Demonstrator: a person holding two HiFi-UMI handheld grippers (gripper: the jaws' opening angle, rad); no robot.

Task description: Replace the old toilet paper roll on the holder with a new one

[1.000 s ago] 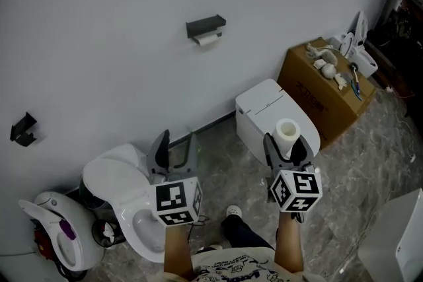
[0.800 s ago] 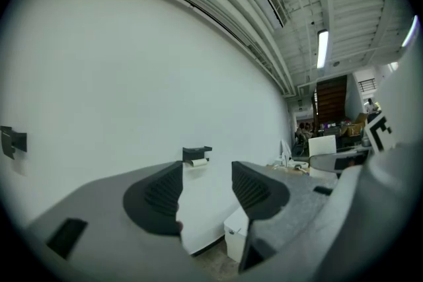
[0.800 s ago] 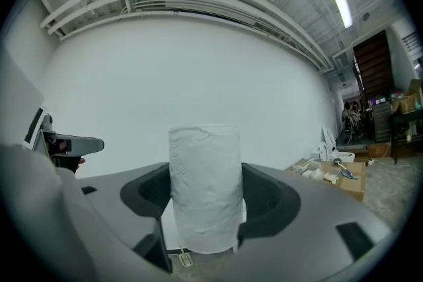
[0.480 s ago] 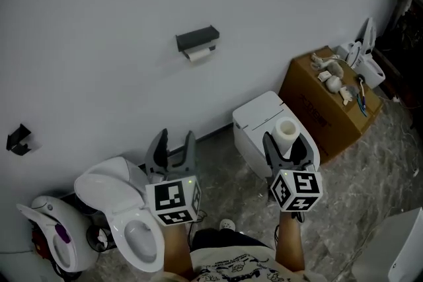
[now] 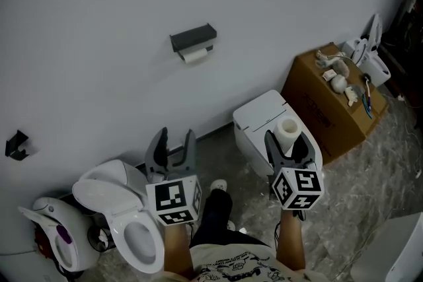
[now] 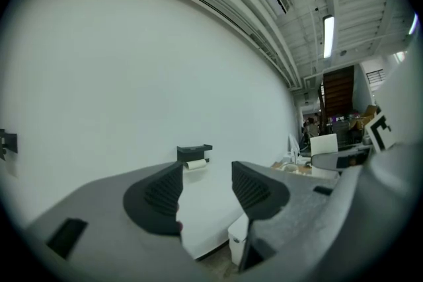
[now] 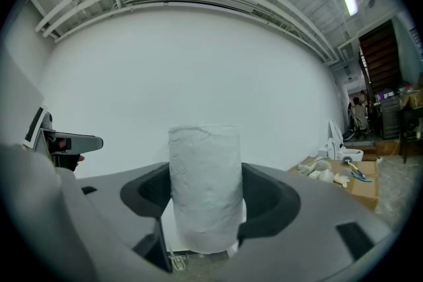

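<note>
A black holder (image 5: 192,38) hangs on the white wall with a thin old roll (image 5: 193,55) under it; both show small in the left gripper view, the holder (image 6: 194,152) above the old roll (image 6: 195,164). My right gripper (image 5: 289,143) is shut on a new white toilet paper roll (image 5: 287,132), held upright between the jaws (image 7: 204,189). My left gripper (image 5: 172,144) is open and holds nothing (image 6: 206,189). Both grippers are well short of the wall and below the holder.
A white toilet (image 5: 119,208) with its lid up stands at lower left. A white tank or bin (image 5: 260,119) is below the right gripper. A cardboard box (image 5: 324,102) with small items on top stands at right. The person's leg and shoe (image 5: 218,198) are between the grippers.
The view has shifted slightly; the holder sits a bit further left. The person's leg and shoe have stepped forward between the grippers. Both grippers keep their states.
</note>
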